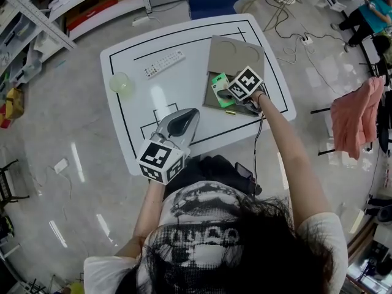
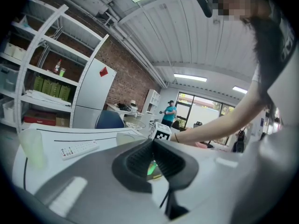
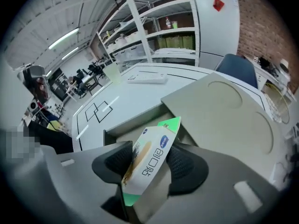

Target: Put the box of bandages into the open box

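Bandage box [image 3: 149, 157] tilted, loose between wide-open right tool [image 3: 150, 167], leaning into open box [image 3: 135, 124]; pull straight back, no snagging; left tool [image 2: 152, 146] closed, empty, well apart from open box.

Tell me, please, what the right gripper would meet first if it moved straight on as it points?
The bandage box, tilted between its jaws; beyond it, probably the open box floor.
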Tool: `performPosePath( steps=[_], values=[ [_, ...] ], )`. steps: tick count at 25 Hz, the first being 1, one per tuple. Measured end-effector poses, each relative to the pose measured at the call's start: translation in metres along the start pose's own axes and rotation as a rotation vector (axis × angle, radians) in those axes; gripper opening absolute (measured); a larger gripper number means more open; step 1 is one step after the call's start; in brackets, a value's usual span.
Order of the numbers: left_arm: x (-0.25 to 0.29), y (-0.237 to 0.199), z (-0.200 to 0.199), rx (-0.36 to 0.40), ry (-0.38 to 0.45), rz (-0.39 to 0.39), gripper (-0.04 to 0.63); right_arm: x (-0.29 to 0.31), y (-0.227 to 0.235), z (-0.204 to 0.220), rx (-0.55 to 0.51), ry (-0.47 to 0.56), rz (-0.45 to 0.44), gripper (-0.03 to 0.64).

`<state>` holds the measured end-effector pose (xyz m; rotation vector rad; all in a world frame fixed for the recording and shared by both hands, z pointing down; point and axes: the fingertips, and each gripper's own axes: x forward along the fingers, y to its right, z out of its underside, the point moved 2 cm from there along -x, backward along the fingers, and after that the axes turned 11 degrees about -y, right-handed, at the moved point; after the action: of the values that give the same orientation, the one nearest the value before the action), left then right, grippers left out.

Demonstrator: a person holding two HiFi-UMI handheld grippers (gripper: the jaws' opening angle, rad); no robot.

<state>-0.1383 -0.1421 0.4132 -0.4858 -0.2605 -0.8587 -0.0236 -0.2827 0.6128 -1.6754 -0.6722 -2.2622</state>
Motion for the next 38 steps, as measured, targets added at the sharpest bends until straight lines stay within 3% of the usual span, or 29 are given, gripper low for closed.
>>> performPosePath(
  steps=[3, 6, 8, 18, 24, 29, 32, 35, 38],
  values=[
    [-0.002, -0.005, 0.000, -0.005, 0.007, -0.008, 0.000, 0.003, -0.007, -0.006, -0.089, -0.056, -0.030, 0.221],
    [-0.007, -0.010, 0.001, -0.017, 0.012, -0.017, 0.000, 0.006, -0.017, -0.006, -0.130, -0.116, -0.095, 0.167],
    [-0.012, -0.014, 0.001, -0.027, 0.017, -0.027, 0.000, 0.008, -0.019, -0.005, -0.145, -0.144, -0.107, 0.166],
    [-0.019, -0.025, 0.002, -0.079, 0.045, -0.111, 0.000, -0.004, 0.004, -0.003, -0.206, -0.135, 0.039, 0.284],
    [-0.009, -0.010, 0.001, -0.097, 0.056, -0.140, 0.000, -0.033, 0.006, -0.003, -0.138, 0.042, 0.025, 0.282],
    [0.003, 0.013, 0.001, -0.095, 0.055, -0.168, 0.000, -0.067, -0.015, -0.001, -0.142, 0.224, -0.022, 0.255],
    [0.009, 0.029, -0.002, -0.091, 0.063, -0.188, 0.000, -0.091, -0.029, 0.007, -0.152, 0.329, -0.031, 0.223],
    [0.016, 0.046, -0.005, -0.085, 0.072, -0.208, 0.000, -0.117, -0.041, 0.017, -0.136, 0.450, -0.039, 0.149],
    [0.023, 0.064, -0.006, -0.084, 0.079, -0.233, 0.000, -0.141, -0.058, 0.032, -0.138, 0.551, -0.069, 0.127]
  ],
)
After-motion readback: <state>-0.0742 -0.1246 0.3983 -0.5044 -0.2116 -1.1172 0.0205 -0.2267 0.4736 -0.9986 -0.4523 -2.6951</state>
